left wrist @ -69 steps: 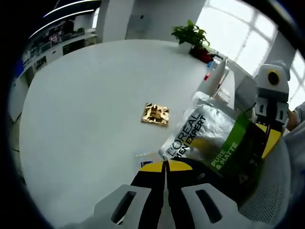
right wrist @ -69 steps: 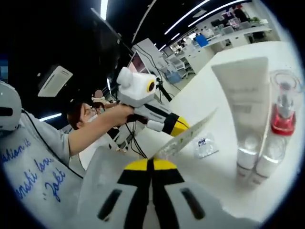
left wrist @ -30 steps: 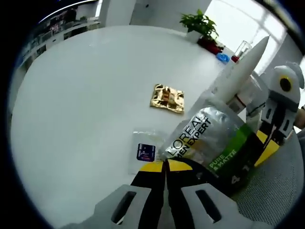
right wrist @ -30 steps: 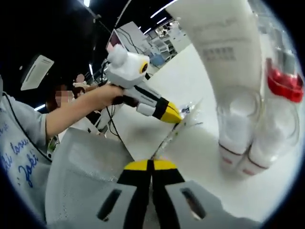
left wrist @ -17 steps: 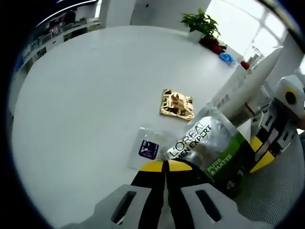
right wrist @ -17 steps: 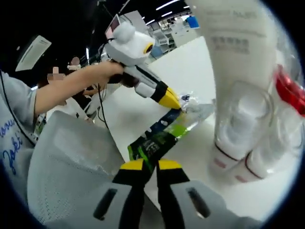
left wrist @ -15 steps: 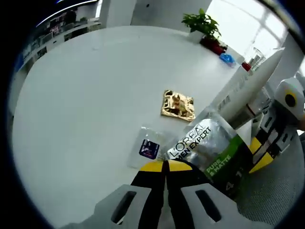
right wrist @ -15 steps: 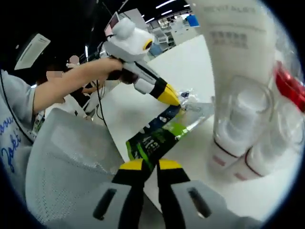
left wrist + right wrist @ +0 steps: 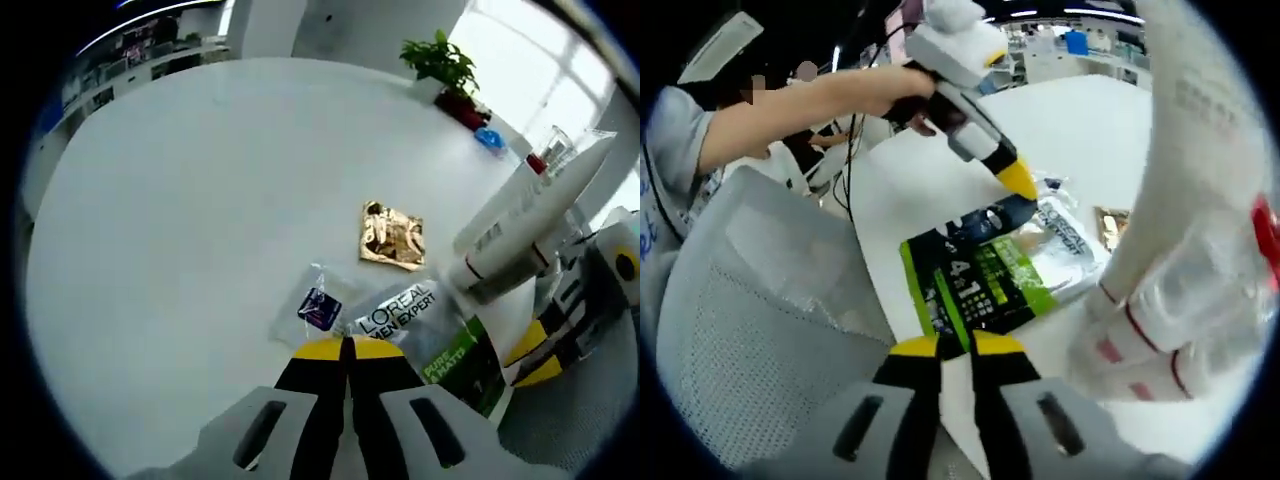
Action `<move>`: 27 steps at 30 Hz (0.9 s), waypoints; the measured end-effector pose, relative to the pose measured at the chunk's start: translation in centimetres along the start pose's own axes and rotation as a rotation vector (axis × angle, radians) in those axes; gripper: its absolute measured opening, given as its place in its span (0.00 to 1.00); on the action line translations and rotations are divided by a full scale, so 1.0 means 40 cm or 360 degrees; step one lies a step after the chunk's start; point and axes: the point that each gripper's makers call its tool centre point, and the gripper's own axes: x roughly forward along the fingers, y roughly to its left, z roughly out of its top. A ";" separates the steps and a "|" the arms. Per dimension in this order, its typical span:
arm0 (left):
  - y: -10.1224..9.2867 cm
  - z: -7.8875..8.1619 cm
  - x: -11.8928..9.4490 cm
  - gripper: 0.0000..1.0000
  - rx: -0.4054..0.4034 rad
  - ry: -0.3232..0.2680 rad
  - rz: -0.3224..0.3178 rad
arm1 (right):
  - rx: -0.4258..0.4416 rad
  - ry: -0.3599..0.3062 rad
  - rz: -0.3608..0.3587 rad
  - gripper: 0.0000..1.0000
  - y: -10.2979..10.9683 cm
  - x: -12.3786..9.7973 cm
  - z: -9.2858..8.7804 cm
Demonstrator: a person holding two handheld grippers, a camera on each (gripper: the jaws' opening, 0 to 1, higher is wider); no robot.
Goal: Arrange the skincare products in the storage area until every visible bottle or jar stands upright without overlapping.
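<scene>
Right up close, the left gripper (image 9: 348, 350) has its yellow-tipped jaws pressed together on the near corner of the silver-and-green sachet (image 9: 432, 338), and in the right gripper view that same gripper (image 9: 1023, 188) reaches in from the person's hand (image 9: 902, 88), its tip down on the far end of the sachet (image 9: 1000, 268). The right gripper (image 9: 955, 349) sits at the opposite, dark end with a narrow gap between its jaws; whether it pinches the pouch's edge I cannot tell. The pouch lies flat near the edge of the white tabletop (image 9: 190, 190) closest to the person, its long axis running straight from one gripper to the other, so each holds an end and neither is the nearer. Just beside the left tip lies a small clear packet (image 9: 318, 305) with a dark label, and a little further in, a gold foil packet (image 9: 392, 236). Over to the right a white tube (image 9: 530, 218) leans across clear-capped bottles (image 9: 1185, 300), one with a red collar, so in my judgement those are the ones yet to be stood up. At the far edge, a potted plant (image 9: 444, 65) and a small blue object (image 9: 491, 139) by the window
</scene>
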 end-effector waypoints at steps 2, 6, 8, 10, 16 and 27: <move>0.001 0.001 0.001 0.00 -0.0020 -0.0002 0.0004 | -0.0052 0.0011 -0.0015 0.14 0.006 0.014 0.009; 0.006 0.005 0.002 0.00 -0.0052 -0.0017 0.0019 | -0.0184 0.0038 -0.0085 0.16 -0.003 0.032 0.020; 0.011 0.009 0.003 0.00 -0.0078 -0.0030 0.0033 | -0.0265 0.0065 -0.0155 0.15 -0.021 0.037 0.024; 0.014 0.012 0.004 0.00 -0.0094 -0.0039 0.0038 | -0.0279 0.0075 -0.0171 0.15 -0.029 0.043 0.026; 0.030 0.026 0.007 0.00 -0.0179 -0.0106 0.0070 | -0.0307 0.0092 -0.0210 0.16 -0.052 0.055 0.036; 0.042 0.036 0.006 0.00 -0.0246 -0.0177 0.0091 | -0.0381 0.0205 -0.0311 0.15 -0.088 0.038 0.023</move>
